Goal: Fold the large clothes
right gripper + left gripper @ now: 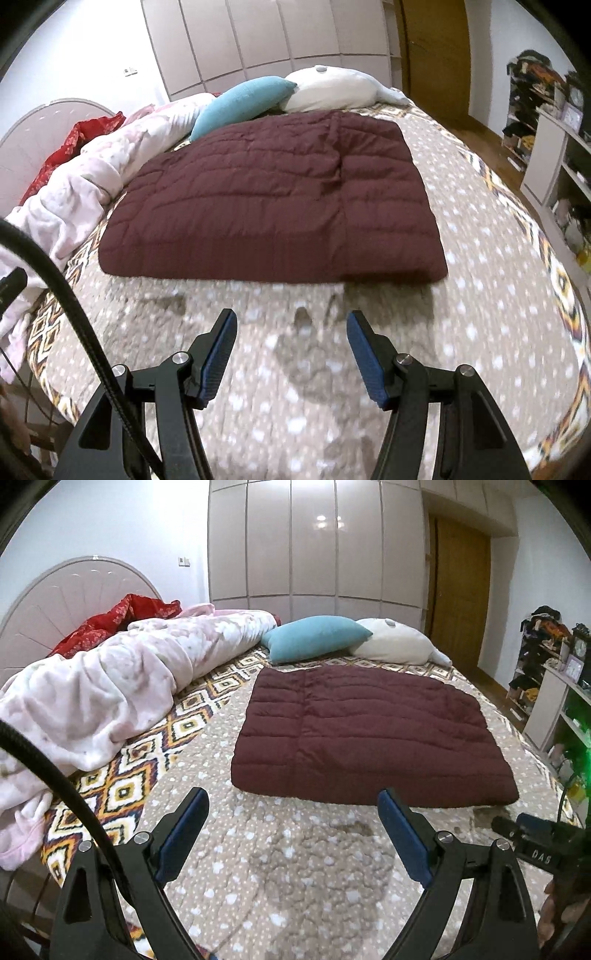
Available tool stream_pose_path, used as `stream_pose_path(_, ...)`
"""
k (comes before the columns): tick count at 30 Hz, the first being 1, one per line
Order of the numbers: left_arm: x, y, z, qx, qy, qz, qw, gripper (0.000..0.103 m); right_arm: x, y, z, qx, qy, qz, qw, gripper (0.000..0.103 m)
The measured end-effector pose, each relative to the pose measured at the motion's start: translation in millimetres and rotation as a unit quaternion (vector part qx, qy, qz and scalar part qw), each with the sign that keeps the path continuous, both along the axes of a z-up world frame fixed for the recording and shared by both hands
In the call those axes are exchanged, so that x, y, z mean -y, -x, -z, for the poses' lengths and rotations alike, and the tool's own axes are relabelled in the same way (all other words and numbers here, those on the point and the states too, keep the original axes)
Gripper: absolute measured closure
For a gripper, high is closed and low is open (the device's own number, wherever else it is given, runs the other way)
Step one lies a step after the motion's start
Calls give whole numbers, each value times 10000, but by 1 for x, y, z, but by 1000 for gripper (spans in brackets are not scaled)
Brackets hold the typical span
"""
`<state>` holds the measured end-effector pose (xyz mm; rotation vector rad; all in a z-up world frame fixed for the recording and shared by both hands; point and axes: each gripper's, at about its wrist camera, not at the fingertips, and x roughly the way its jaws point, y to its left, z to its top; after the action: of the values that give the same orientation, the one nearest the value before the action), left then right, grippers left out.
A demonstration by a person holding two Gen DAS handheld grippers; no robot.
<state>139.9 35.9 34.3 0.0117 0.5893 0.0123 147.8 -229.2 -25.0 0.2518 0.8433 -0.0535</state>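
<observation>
1. I see the bed (295, 867), its spotted beige cover bare under both grippers.
2. The maroon quilted coat (369, 731) lies folded flat mid-bed, just in front of the teal pillow (314, 637).
3. My left gripper (293, 805) is spread wide, grasping nothing.
4. My right gripper (291, 325) is released too, short of the coat.

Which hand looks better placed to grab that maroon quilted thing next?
Probably the right gripper: its open jaws sit nearer the maroon quilted garment's front edge. The left gripper, also open, views it from farther back.
</observation>
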Motion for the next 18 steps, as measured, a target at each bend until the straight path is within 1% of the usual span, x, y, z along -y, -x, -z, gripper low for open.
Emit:
stream_pose_path(6, -2, 30, -7, 81, -7, 7, 10000, 11, -9, 31, -3, 41, 57, 82, 9999, 37)
stream_pose_path(13, -9, 58, -15, 207, 94, -52, 9997, 11, -18, 64, -10, 131, 83, 219, 9996, 37)
stream_pose_path(15, -9, 67, -20, 326, 104, -109, 9994, 11, -19, 71, -12, 156, 57, 237, 9996, 36)
stream_pose_path(18, -10, 85, -30, 725, 9, -313, 9969, 9, -23, 82, -13, 179, 53, 245, 9995, 36)
